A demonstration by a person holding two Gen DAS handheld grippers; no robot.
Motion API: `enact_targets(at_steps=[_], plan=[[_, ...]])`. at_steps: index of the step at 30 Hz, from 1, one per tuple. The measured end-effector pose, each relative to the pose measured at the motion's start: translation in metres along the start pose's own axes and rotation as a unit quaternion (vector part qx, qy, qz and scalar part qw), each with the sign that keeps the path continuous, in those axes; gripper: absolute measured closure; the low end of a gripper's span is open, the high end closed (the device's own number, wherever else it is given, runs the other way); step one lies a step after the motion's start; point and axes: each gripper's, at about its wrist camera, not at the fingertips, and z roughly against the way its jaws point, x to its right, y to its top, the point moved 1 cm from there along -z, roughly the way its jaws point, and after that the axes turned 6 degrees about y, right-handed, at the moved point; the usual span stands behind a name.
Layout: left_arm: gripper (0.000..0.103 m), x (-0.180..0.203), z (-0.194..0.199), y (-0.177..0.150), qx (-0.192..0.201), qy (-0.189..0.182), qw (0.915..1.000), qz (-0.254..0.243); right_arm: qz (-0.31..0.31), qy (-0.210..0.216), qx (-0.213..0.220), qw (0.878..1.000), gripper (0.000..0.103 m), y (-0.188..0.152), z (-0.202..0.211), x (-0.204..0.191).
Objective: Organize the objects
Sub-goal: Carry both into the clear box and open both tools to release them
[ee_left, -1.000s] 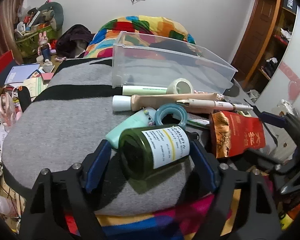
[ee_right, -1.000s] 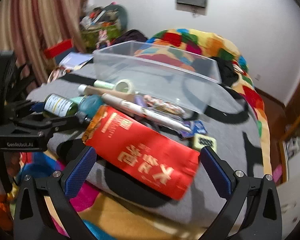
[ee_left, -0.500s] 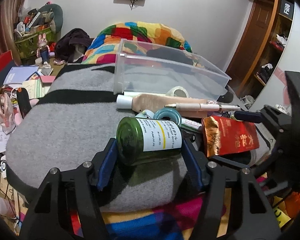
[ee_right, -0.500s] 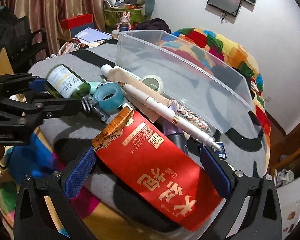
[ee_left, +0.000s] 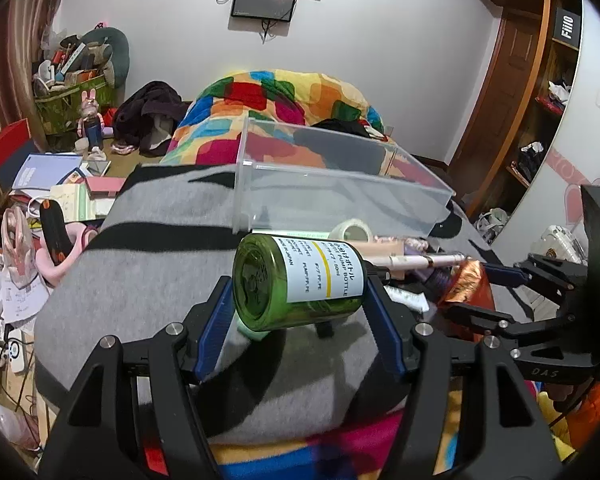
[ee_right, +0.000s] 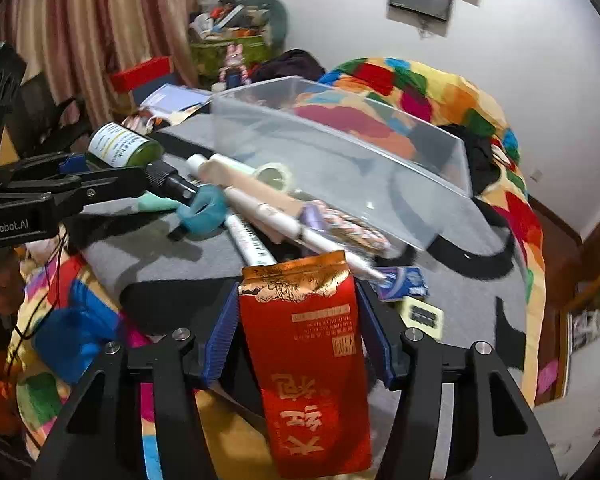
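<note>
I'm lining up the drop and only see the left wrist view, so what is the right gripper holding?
Observer: The right gripper has just been closing on the red foil pouch.
Operator: Anything near that pouch I can't see?
Observer: A blue packet lies on the grey blanket just beyond it.
Operator: And my green pump bottle's nozzle?
Observer: The bottle has a black pump head pointing toward the teal tape roll.

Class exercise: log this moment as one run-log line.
left tongs: shut on green bottle, lifted | right tongs: just closed on red pouch | clear bin: empty
</note>
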Motion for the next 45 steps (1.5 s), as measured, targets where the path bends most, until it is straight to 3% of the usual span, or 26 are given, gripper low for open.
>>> enact_targets(at_steps=[12,26,36,45], plan=[[0.039,0.007,-0.004,0.037,0.028,-0.002,0.9996,-0.007,-0.055,-0.023,0.056,0.997,0.05,0.014,0.043,0.037],[0.039,0.001,-0.041,0.089,0.021,-0.002,0.9997,0.012,-0.048,-0.056,0.108,0.991,0.05,0.105,0.036,0.076],[0.039,0.003,-0.093,0.112,-0.022,0.021,0.9995,0.003,0.0,-0.055,0.075,0.996,0.05,0.168,-0.02,0.079],[0.039,0.007,-0.12,0.114,-0.057,0.022,0.9979,-0.022,0.001,0.009,0.004,1.0,0.05,0.178,-0.083,0.078]])
